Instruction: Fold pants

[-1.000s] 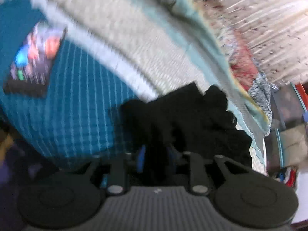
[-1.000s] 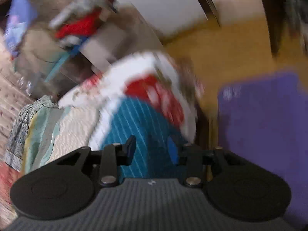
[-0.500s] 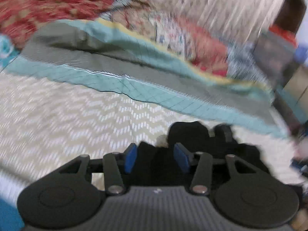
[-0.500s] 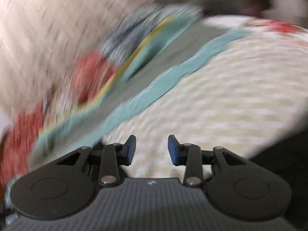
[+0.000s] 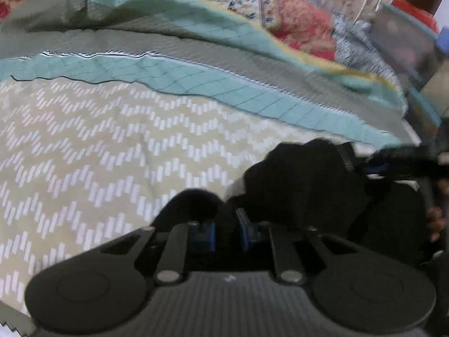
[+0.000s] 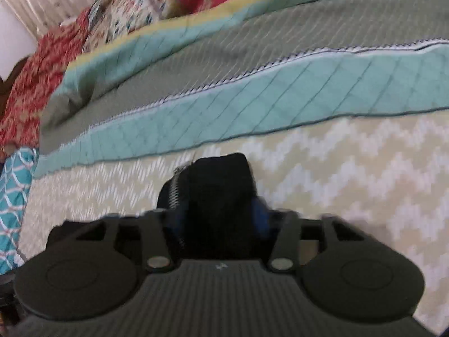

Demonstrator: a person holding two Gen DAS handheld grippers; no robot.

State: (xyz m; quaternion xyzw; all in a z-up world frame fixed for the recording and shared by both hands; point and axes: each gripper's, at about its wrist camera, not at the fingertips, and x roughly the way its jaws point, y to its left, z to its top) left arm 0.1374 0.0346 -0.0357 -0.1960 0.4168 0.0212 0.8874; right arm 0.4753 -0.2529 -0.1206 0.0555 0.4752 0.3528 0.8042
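Observation:
The black pants (image 5: 303, 185) lie bunched on the beige zigzag bedspread (image 5: 98, 146), low and right in the left wrist view. My left gripper (image 5: 228, 233) has its blue pads nearly together, closing on a thin fold of the black cloth. In the right wrist view a thick bunch of the pants (image 6: 221, 179), with a zipper (image 6: 174, 193) showing, fills the gap of my right gripper (image 6: 218, 217), whose jaws are closing on it. The right gripper (image 5: 404, 165) and a hand (image 5: 435, 219) holding it also show at the right edge of the left wrist view.
A teal and grey quilted blanket (image 5: 196, 81) lies folded across the bed behind the pants, also in the right wrist view (image 6: 280, 95). Floral red pillows (image 5: 280, 14) sit beyond it by a curtain. Boxes (image 5: 407, 47) stand at the far right.
Both views swung from the bed's edge and the room onto the bedspread. Both grippers' jaws narrowed, and black cloth now sits between each pair of pads.

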